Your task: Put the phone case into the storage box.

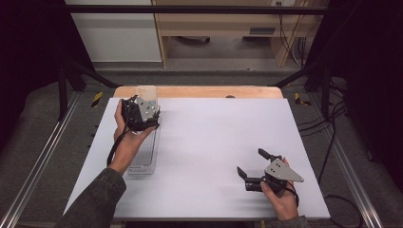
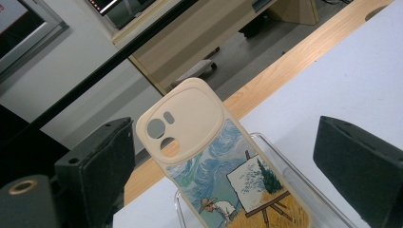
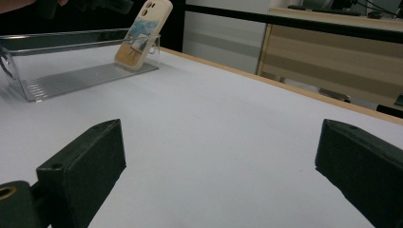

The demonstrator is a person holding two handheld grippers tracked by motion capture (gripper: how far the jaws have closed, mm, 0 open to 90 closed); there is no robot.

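Phone case [image 2: 223,166] propped upright against the far end of the clear tray [image 1: 145,159], at the table's far left. Left gripper [image 1: 140,114] just over it, jaws apart. Right gripper [image 1: 254,166] idle near right, jaws apart. Next, probably: closing on the case.

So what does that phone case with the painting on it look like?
The phone case is cream-coloured and looks soft, with a raised camera panel and cut-out holes on top. Below, a painted picture shows a person in a straw hat, an easel and swirly blue sky. It stands tilted in the clear tray, leaning against its end wall.
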